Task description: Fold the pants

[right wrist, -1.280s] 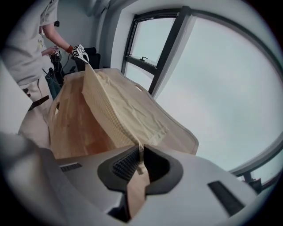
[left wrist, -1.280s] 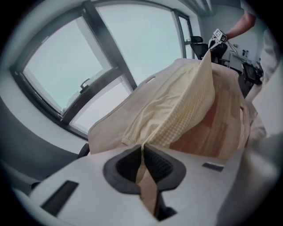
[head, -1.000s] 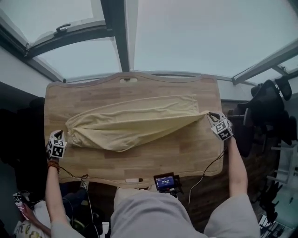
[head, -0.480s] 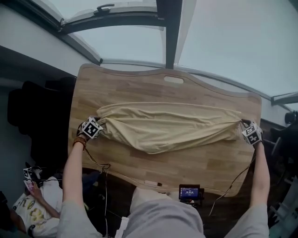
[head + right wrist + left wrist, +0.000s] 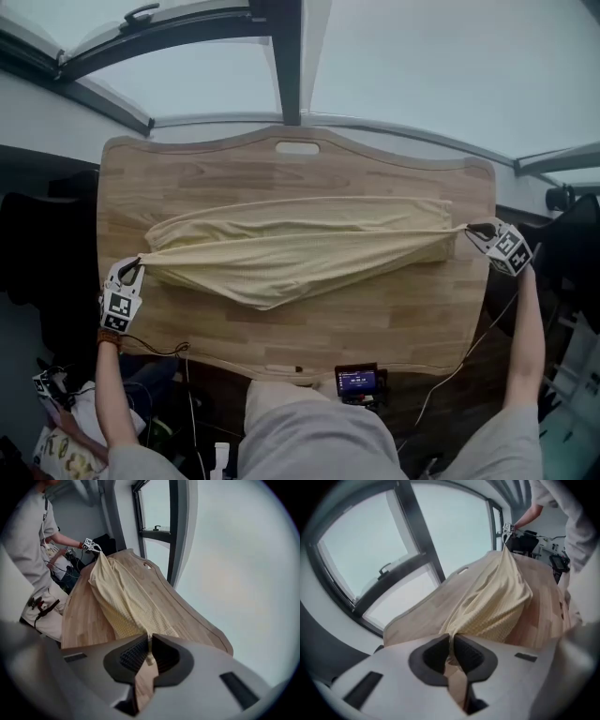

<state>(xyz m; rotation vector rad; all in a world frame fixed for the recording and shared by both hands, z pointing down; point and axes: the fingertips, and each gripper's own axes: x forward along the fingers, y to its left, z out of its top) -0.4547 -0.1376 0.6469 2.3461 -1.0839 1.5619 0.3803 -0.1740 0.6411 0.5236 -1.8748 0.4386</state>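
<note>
At the left edge of the table (image 5: 187, 178): left gripper (image 5: 134, 269), jaws just drawn in, pinching one end of the pants (image 5: 300, 253). Stretched taut from there across the table's middle, belly sagging onto the wood. At the right edge: right gripper (image 5: 476, 230), pressed together on the other end. Seems the straightening step before folding. Next, probably: lay flat, then carry one end over, holding both pinches firm.
</note>
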